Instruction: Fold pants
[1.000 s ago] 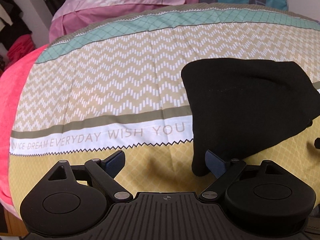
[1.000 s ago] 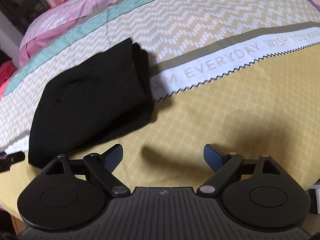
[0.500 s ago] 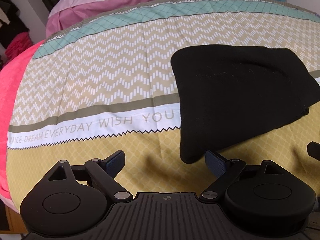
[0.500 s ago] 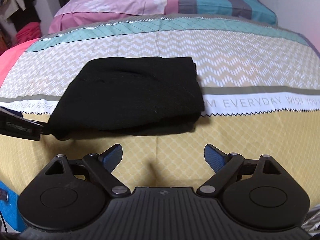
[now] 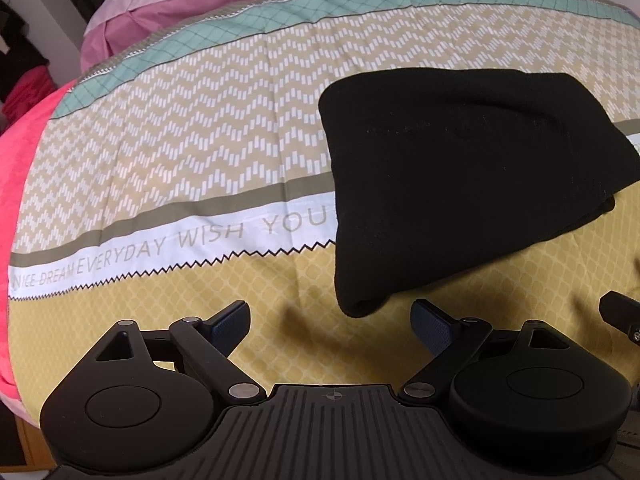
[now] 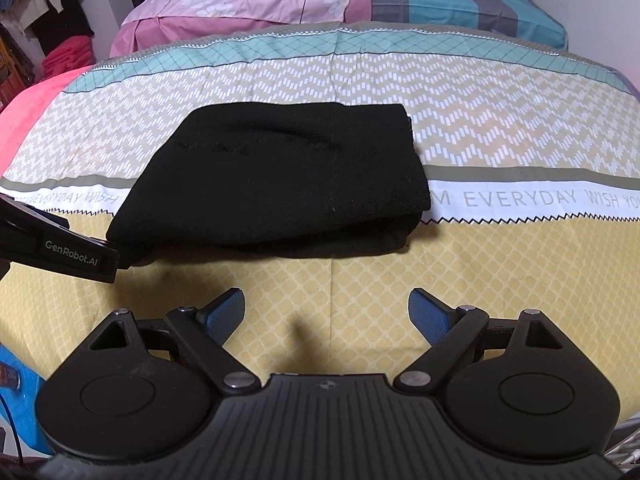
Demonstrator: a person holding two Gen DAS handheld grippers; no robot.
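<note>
Mid-frame on bed (image 6: 480,280): pants (image 6: 280,176) folded, compact. Left gripper (image 5: 332,320) fingers apart, empty; right gripper (image 6: 326,312) likewise. Judged nearly done: square offset lower layer, press flat gently, avoid dragging.

The folded black pants (image 6: 276,180) hid part of the lettering on the bedspread (image 6: 500,264) band, in the right wrist view. There the left gripper (image 6: 60,244) was cut off by the picture's left edge, its fingertips unseen. In the left wrist view the right gripper (image 5: 622,314) showed only a piece at the right edge.
</note>
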